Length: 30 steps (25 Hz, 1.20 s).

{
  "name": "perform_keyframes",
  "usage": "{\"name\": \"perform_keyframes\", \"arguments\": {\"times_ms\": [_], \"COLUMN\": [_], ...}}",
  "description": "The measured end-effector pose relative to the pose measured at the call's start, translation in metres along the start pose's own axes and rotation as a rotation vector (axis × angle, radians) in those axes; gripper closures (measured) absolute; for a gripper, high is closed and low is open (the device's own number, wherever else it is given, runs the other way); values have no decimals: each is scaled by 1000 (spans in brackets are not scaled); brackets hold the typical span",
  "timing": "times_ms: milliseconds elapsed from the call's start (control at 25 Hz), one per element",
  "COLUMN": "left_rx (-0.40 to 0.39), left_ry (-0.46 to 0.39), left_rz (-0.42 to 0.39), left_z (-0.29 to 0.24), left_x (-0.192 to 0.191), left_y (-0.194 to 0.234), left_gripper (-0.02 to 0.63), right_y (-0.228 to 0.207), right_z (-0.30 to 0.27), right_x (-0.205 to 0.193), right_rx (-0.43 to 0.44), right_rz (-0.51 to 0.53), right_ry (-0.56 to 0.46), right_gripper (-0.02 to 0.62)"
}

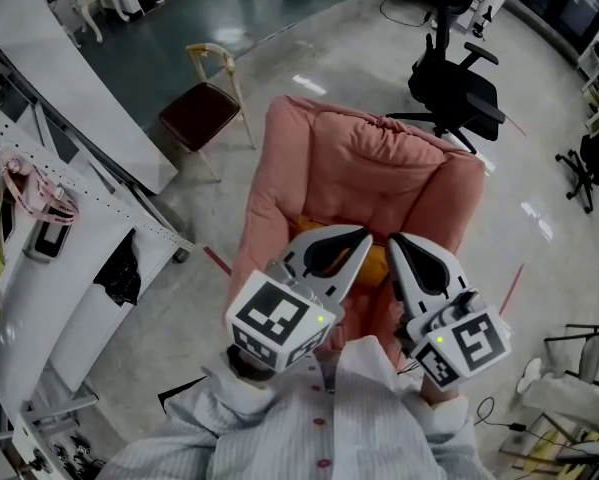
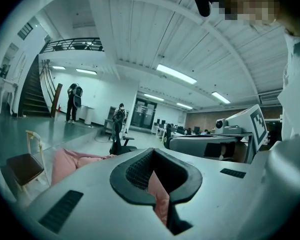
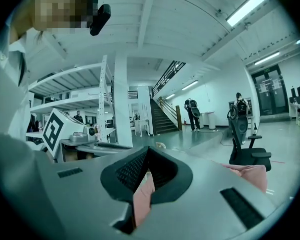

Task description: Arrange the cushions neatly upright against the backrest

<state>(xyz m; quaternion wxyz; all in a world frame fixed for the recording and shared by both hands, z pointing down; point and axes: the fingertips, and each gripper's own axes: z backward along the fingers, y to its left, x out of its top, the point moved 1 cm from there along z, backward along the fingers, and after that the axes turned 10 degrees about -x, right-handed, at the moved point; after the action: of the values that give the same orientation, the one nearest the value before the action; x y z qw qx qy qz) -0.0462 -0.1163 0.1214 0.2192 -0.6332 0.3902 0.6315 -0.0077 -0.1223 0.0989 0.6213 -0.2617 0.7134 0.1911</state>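
A pink armchair stands on the floor below me, and its padded backrest also shows in the left gripper view and the right gripper view. An orange cushion lies on its seat, mostly hidden behind the grippers. My left gripper and right gripper hover side by side above the seat, close to the person's chest and pointing about level. Both have their jaws shut with nothing held. Only the pink chair shows through their gaps.
A wooden chair with a dark red seat stands left of the armchair. A black office chair is behind it to the right. White shelving with clutter lines the left side. People stand far off near a staircase.
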Motion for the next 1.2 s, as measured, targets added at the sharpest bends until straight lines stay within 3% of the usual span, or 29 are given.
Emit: {"name": "perform_keyframes", "arguments": {"times_ms": [880, 1200], "left_rx": [-30, -10], "left_ry": [43, 1], "left_rz": [3, -112], "left_z": [-13, -16], "left_x": [-2, 17], "left_y": [12, 16], "left_gripper": [597, 595], "right_y": [-8, -14], "right_z": [-4, -1], "right_x": [-2, 7], "right_rx": [-17, -21], "right_rz": [-16, -3], "right_ry": [15, 8], "right_gripper": [581, 581]}}
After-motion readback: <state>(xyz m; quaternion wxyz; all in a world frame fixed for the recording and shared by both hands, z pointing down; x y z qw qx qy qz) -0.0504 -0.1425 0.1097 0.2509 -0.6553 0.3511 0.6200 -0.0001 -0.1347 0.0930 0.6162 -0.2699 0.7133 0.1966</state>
